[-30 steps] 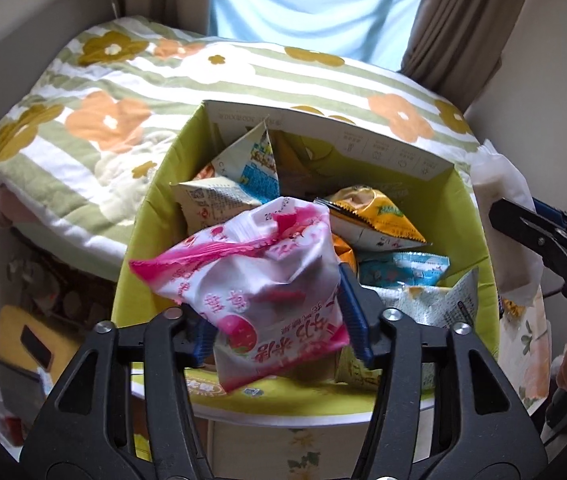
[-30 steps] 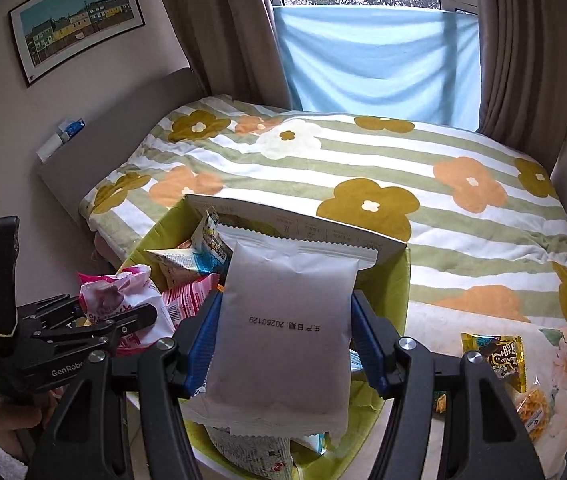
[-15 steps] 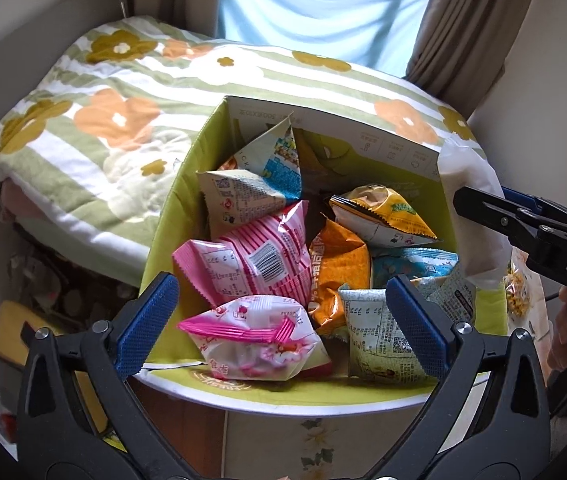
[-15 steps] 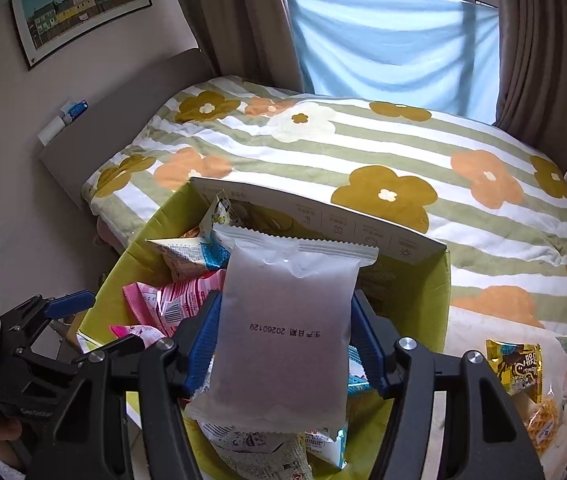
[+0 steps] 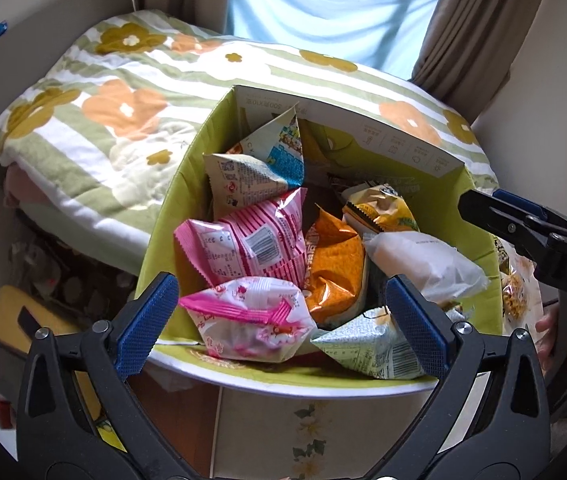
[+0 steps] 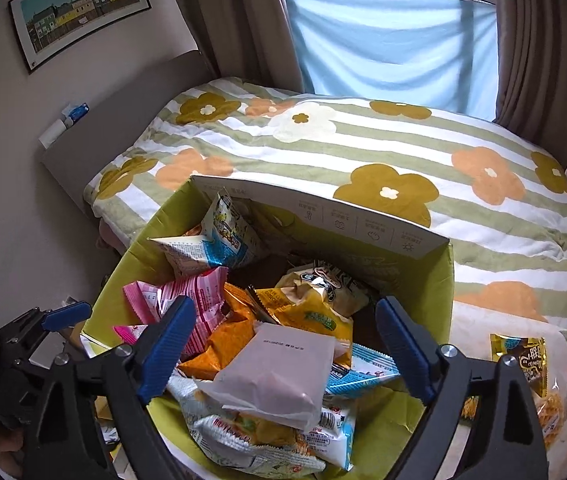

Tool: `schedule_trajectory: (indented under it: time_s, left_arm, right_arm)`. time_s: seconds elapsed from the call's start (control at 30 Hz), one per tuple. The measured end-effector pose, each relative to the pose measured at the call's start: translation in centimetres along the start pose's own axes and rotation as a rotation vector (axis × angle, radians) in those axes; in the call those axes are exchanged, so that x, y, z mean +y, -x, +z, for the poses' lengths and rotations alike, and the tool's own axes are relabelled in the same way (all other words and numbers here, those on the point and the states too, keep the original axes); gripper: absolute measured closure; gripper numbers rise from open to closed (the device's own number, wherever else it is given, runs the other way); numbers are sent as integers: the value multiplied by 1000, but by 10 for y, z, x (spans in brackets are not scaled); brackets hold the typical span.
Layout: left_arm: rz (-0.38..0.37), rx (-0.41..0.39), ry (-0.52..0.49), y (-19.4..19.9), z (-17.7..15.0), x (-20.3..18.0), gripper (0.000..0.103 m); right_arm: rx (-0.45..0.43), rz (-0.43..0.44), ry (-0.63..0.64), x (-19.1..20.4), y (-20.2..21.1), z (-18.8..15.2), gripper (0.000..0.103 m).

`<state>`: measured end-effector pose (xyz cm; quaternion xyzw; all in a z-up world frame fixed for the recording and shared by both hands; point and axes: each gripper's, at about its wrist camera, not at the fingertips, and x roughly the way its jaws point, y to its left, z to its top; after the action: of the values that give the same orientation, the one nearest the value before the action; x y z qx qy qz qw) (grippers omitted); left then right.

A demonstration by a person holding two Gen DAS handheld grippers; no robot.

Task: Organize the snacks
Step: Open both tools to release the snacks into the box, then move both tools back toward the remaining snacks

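left gripper: jaws spread wide, nothing between the pads, hovering over the near edge of the box.
right gripper: jaws opening, pads clear of the white packet; nothing gripped.
box: green-lined carton, open top, directly ahead of and below both tools, against the bed.
pink packet: lies just ahead of the left gripper, inside the near edge of the box.
white packet: lies flat on top of the pile, below the right gripper's spread jaws.
other snacks: striped pink bag, orange bag, yellow bag farther in.
loose snack: outside the box, right of the right gripper.
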<state>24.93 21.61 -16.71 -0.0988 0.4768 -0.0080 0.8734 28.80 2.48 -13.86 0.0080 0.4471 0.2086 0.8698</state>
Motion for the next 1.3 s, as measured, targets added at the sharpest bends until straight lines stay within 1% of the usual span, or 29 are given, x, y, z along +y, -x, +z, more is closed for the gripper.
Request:
schedule_trajectory:
  time_s: [0.17, 0.2, 0.4, 0.63, 0.8, 0.9, 0.93, 0.97, 1.0, 1.17, 1.3]
  left_arm:
    - [14, -2, -8, 5, -4, -6, 0]
    - [27, -1, -8, 6, -4, -7, 0]
    - [36, -2, -17, 13, -5, -12, 0]
    - [-7, -8, -64, 14, -4, -35, 0]
    - [-42, -15, -109, 14, -2, -69, 0]
    - [-63, -18, -147, 14, 0, -96, 0]
    - [-67, -20, -162, 13, 1, -106, 0]
    - [-70, -21, -179, 12, 2, -117, 0]
    - [-72, -22, -195, 11, 3, -128, 1]
    - [-102, -25, -266, 8, 7, -185, 0]
    - [-108, -17, -364, 0, 12, -239, 0]
  right_arm:
    - [6, -4, -19, -5, 9, -9, 13]
    - [4, -5, -20, -4, 12, -11, 13]
    - [-16, -35, -47, -10, 35, -19, 13]
    - [-33, -106, -93, -31, 61, -35, 13]
    - [-44, -157, -154, -59, 80, -51, 13]
    - [-43, -190, -187, -82, 93, -61, 13]
    - [-48, -215, -196, -98, 103, -69, 11]
    - [-48, -215, -196, -98, 103, -69, 7]
    - [-51, -228, -202, -108, 108, -73, 1]
    - [-56, -275, -251, -156, 132, -92, 1]
    - [-55, -305, -291, -194, 146, -107, 1]
